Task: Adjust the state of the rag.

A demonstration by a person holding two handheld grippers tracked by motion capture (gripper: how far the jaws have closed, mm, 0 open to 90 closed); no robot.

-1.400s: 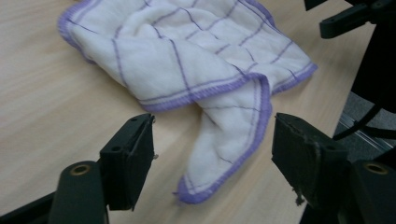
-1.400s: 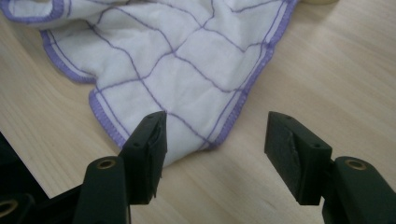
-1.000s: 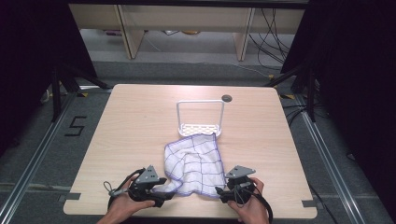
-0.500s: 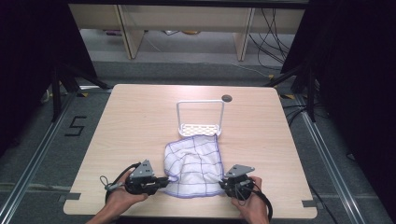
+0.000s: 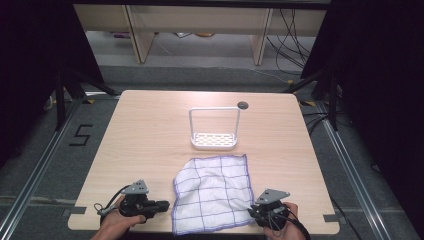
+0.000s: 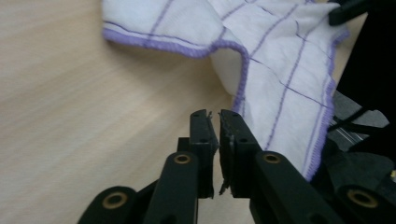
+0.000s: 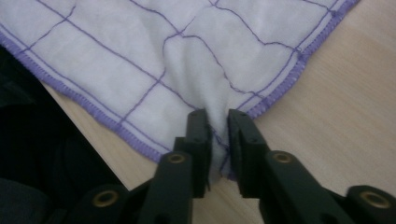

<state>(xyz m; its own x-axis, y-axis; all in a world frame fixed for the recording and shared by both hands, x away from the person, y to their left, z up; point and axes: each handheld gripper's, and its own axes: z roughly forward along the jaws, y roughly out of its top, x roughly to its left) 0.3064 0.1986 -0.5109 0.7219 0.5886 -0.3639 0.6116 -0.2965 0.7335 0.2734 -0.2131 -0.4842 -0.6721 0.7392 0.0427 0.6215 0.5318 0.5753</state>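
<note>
Right gripper (image 7: pixel 218 116): yours, low at the frame's lower right, jaws nipping a pinch of the cloth's (image 5: pixel 212 192) corner after just easing apart a touch.
Left gripper (image 6: pixel 214 115): lower left, lying level, jaws nearly together on nothing, cloth just beside.
Cloth: soft white weave, purple grid and hem, rumpled, bottom centre.
Rack (image 5: pixel 214 129): white wire frame, perforated base, mid-table.

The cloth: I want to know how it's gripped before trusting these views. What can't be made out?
- Right tool: cloth bunches between its jaws; whether they pinch it is unclear.
- Left tool: jaws nearly closed, cloth beside them.
- High view: the table edge cuts off the cloth's near hem.
</note>
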